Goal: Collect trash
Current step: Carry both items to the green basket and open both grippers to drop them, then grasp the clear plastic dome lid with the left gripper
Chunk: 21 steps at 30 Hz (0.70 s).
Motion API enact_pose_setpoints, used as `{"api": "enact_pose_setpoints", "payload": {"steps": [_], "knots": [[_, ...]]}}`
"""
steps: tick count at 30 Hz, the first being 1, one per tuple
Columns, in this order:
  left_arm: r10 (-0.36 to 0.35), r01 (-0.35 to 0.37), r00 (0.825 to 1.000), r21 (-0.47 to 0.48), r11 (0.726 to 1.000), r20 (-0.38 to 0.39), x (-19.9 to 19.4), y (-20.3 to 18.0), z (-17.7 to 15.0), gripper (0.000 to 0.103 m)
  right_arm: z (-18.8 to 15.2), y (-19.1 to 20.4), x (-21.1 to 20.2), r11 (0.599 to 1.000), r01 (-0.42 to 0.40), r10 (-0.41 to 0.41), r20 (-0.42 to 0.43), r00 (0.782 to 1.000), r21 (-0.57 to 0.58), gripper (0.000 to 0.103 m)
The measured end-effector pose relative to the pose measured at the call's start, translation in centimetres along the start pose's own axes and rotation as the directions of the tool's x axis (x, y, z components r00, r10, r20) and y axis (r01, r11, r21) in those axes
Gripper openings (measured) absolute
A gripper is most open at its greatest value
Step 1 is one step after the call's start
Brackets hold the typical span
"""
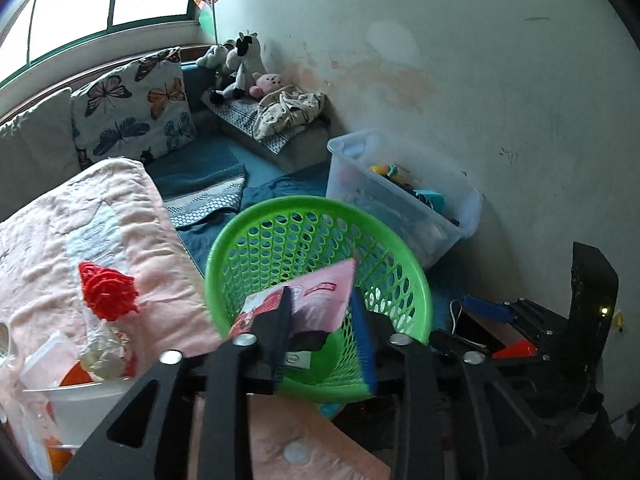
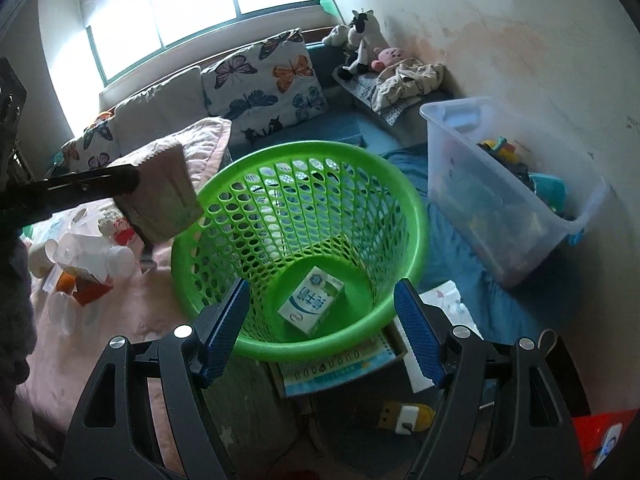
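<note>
Pink packet (image 1: pixel 320 300) hangs pinched in the left gripper (image 1: pixel 320 320) above the green basket (image 1: pixel 224 264); next, release it. Right gripper (image 2: pixel 320 320) fingers are spread, empty.

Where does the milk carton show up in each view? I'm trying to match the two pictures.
Left wrist: only a sliver of the milk carton shows at lower centre, at the bottom of the green basket, behind the left gripper and its pink packet.
Right wrist: lower centre, flat on the basket floor.
Shared landmark: the clear bin.
</note>
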<state>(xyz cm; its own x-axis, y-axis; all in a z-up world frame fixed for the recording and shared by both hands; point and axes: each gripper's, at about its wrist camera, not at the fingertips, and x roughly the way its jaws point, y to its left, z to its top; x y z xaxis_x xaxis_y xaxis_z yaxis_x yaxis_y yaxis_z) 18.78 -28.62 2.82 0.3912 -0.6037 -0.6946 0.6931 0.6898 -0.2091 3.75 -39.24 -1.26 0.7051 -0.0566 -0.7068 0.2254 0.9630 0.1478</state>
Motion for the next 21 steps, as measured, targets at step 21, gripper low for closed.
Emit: {"api": "enact_pose_setpoints", "payload": {"steps": [21], "knots": [[0.104,-0.094,0.989,-0.096,0.991,0.103,-8.8,5.1,-4.6,0.053,0.1,4.4,-0.8,0.994,-0.096,0.096,0.001,0.995,-0.061,0.075]]}}
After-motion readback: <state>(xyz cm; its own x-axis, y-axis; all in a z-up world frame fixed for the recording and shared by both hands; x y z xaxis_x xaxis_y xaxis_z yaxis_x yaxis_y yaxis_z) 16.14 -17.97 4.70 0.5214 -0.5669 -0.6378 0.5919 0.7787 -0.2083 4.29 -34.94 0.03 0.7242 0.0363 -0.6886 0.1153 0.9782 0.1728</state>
